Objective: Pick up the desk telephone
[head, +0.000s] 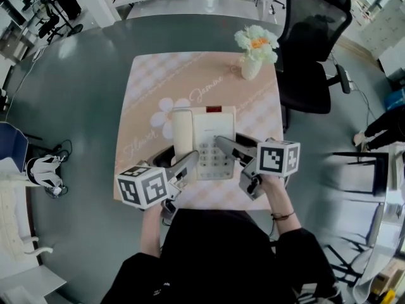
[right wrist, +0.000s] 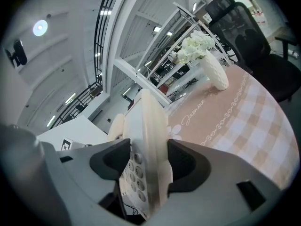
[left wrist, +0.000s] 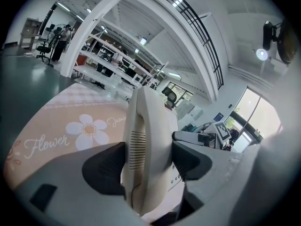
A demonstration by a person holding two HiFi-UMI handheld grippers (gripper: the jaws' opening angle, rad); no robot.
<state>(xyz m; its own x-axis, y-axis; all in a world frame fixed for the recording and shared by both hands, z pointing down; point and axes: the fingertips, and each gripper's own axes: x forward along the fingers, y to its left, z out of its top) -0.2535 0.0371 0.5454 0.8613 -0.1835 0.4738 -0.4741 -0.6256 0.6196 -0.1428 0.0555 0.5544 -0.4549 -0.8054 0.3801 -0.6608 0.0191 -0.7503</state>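
Observation:
A cream desk telephone (head: 212, 138) lies on the peach checked tablecloth (head: 158, 81), its handset (head: 182, 132) resting in the cradle on the left. My left gripper (head: 176, 158) is shut on the handset side; in the left gripper view the dark jaws (left wrist: 148, 161) press on both flanks of the handset (left wrist: 146, 140). My right gripper (head: 229, 139) is shut on the telephone's right edge, and in the right gripper view (right wrist: 148, 161) the keypad (right wrist: 134, 173) shows beside its jaws. Whether the telephone is off the table I cannot tell.
A white vase of pale flowers (head: 254, 50) stands at the table's far right corner, also seen as vase (right wrist: 212, 70). A black office chair (head: 313, 49) sits right of the table. A blue chair (head: 12, 145) and white bag are on the left floor.

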